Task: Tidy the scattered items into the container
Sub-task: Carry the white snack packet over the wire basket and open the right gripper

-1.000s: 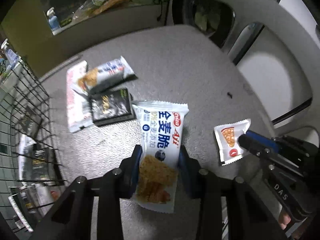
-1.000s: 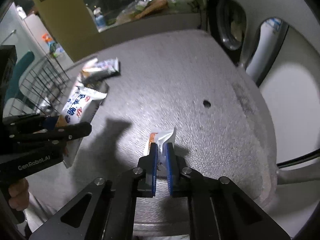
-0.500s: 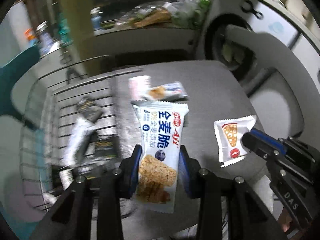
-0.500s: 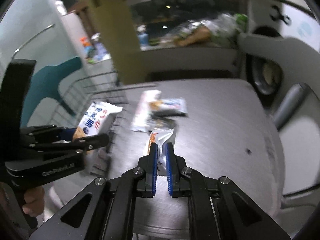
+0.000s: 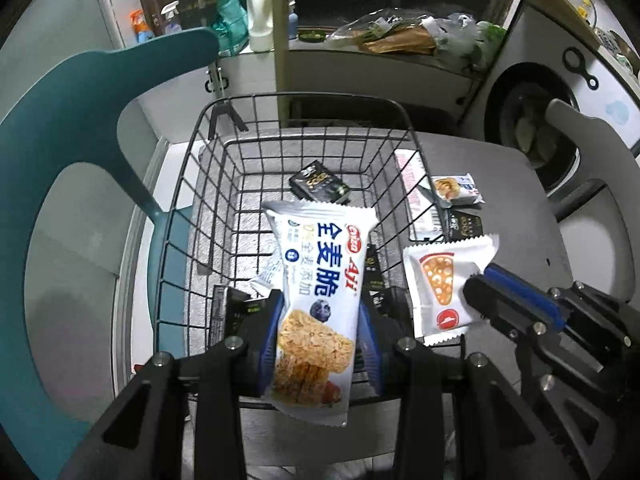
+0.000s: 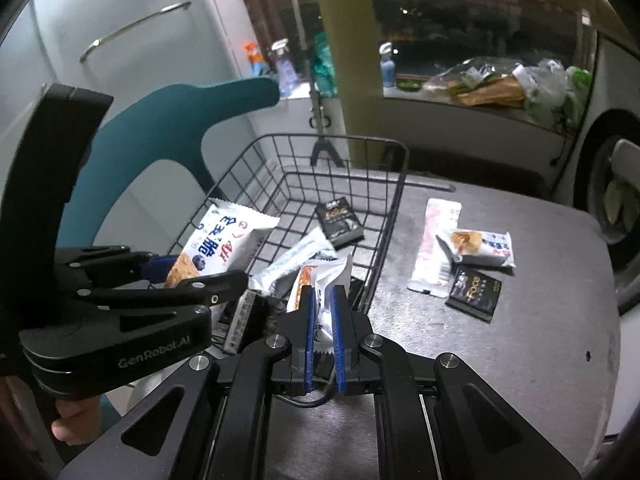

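My left gripper (image 5: 320, 320) is shut on a white cereal-bar packet (image 5: 320, 280) with blue lettering, held above the black wire basket (image 5: 304, 104). It also shows in the right wrist view (image 6: 224, 246). My right gripper (image 6: 322, 300) is shut on a small white pizza-print packet (image 6: 320, 276), seen in the left wrist view (image 5: 444, 284) over the basket's right rim. The basket (image 6: 332, 140) holds a black packet (image 6: 340, 222), a white bar (image 6: 296, 256) and other packets.
On the grey table (image 6: 520, 340) right of the basket lie a long white-pink packet (image 6: 436, 240), a small blue-white snack packet (image 6: 476, 246) and a black sachet (image 6: 474, 292). A teal chair (image 5: 80, 120) stands left of the basket. A grey chair back (image 5: 592, 140) is at the right.
Both grippers have lifted their packets off the table and swung left. They now hang over the wire basket instead of the tabletop.
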Demonstrator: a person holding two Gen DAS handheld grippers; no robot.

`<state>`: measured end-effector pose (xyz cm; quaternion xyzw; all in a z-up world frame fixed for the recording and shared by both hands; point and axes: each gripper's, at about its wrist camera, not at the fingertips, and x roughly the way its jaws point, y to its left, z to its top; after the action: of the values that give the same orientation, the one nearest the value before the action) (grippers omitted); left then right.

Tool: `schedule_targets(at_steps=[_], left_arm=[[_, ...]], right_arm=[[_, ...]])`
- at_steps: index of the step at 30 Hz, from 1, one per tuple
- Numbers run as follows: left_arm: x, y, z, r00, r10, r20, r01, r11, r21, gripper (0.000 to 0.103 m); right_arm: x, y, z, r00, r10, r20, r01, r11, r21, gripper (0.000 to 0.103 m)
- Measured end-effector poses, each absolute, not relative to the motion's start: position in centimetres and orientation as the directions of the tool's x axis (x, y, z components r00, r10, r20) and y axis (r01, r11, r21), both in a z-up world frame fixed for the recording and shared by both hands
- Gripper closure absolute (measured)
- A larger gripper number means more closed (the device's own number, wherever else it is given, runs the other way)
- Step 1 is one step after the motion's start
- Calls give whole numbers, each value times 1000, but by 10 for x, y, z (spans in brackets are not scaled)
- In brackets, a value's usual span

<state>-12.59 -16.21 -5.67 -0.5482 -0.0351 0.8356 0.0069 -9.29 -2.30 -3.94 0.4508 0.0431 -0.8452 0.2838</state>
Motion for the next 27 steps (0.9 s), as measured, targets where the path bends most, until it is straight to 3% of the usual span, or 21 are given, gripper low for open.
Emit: schedule_targets(at_steps=[7, 8, 9, 11, 27], left_arm=[[-122, -170, -57, -407, 68, -911, 36, -995, -91, 63], [-121, -170, -56, -415, 71, -907, 38, -995, -95, 59], [-120, -170, -55, -421, 68, -905, 42, -995, -94, 46], [-119, -171, -52, -436, 51, -899, 56, -995, -84, 34], [-120, -140, -34, -461, 63, -885, 28, -996, -85, 34]], right_arm=[[-93, -29, -42, -433, -434, -790, 541, -826, 157, 92], [-92, -31, -42, -436, -435, -788, 550, -822, 150, 92], [-91, -31, -42, -442, -435, -784, 551, -822, 145, 92], [-89, -29, -40, -456, -430, -779, 541, -829, 141, 87], [-89, 6, -21, -494, -433, -754, 504, -849, 158, 84]])
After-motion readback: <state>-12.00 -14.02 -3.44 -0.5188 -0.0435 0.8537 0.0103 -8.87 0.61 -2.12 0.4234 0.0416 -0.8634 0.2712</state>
